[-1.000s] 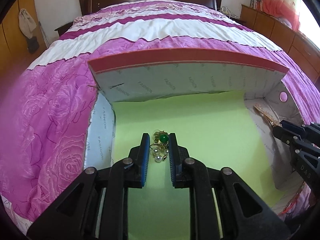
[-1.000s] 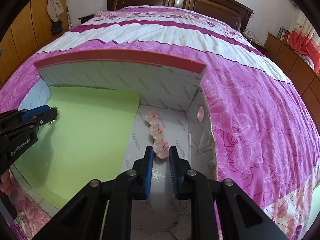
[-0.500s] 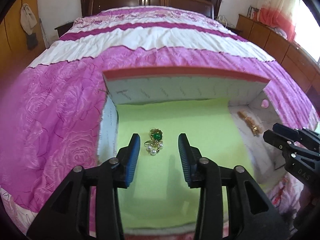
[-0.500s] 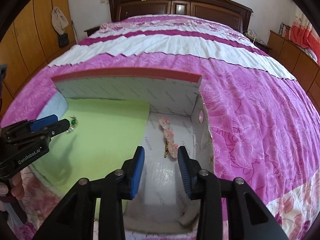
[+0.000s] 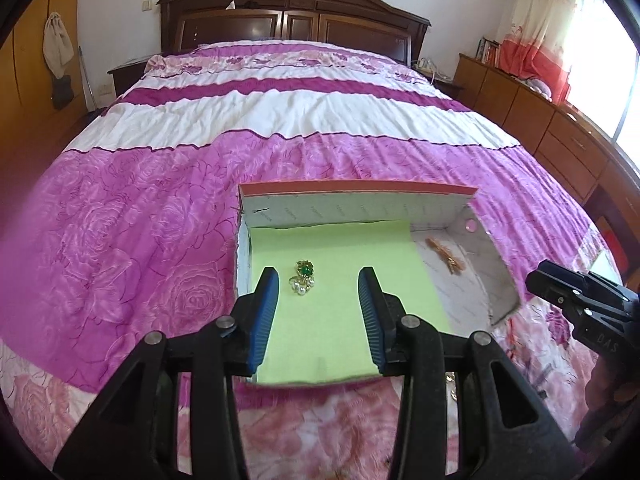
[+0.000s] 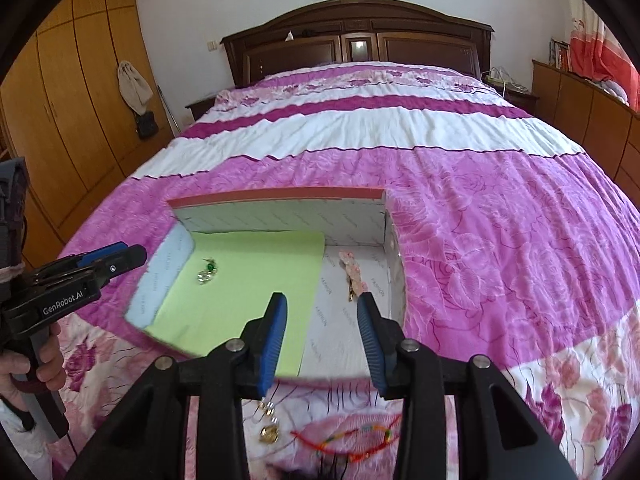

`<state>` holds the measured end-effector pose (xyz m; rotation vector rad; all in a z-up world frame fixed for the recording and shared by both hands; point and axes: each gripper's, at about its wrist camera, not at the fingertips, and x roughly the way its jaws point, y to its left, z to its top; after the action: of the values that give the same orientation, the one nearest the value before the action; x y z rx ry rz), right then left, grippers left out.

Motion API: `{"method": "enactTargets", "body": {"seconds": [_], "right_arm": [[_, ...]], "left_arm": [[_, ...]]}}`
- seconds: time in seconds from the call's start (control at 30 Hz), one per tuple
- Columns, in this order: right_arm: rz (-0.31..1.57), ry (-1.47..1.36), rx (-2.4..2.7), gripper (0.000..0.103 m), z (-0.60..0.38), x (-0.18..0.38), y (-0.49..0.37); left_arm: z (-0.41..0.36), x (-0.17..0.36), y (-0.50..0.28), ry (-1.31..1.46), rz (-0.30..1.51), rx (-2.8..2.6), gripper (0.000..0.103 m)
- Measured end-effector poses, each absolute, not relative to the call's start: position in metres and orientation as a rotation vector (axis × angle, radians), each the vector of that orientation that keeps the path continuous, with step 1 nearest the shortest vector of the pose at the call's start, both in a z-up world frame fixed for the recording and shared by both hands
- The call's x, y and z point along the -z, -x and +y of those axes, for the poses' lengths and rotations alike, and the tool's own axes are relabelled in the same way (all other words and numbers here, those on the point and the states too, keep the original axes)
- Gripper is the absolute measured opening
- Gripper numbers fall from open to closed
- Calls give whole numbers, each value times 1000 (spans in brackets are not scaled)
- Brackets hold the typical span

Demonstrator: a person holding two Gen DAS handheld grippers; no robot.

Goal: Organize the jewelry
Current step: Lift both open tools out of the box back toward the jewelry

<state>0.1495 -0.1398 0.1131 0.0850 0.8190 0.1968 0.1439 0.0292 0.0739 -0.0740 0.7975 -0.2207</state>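
Right wrist view shows both grippers, left gripper (image 6: pixel 120 258) and right gripper (image 6: pixel 322 312), spread and empty, while outside the box (image 6: pixel 280 194) a light, limp beaded bracelet (image 6: pixel 352 438) lies on the bedspread (image 6: pixel 500 280), best pinched across its cord.

**What the two wrist views leave unclear**

In the right wrist view, the right hand-held gripper (image 6: pixel 322 322) covers the box's (image 6: pixel 280 194) near edge at 6 o'clock. Below it, a gold pearl earring (image 6: pixel 269 426) and a red beaded cord (image 6: pixel 352 438) lie partly behind the gripper frame, and dark strands beneath the cord run off the picture's bottom edge. The pink hair clip (image 6: pixel 354 274) is too small to make out in detail. In the left wrist view, at 4 o'clock, a small gold piece (image 5: pixel 454 386) shows only as a sliver beside the frame of the left hand-held gripper (image 5: pixel 318 314).
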Motion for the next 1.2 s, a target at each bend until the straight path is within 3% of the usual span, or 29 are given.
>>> {"method": "enactTargets", "body": {"seconds": [0.4,1.2], "right_arm": [[829,-126,-176,40,-168,-122,-98],[903,-156,-131,41,-192,-86,-70]], "left_arm": [[20,-73,-100,62,816,257,33],[13,-28,-68,38,932,252,33]]}}
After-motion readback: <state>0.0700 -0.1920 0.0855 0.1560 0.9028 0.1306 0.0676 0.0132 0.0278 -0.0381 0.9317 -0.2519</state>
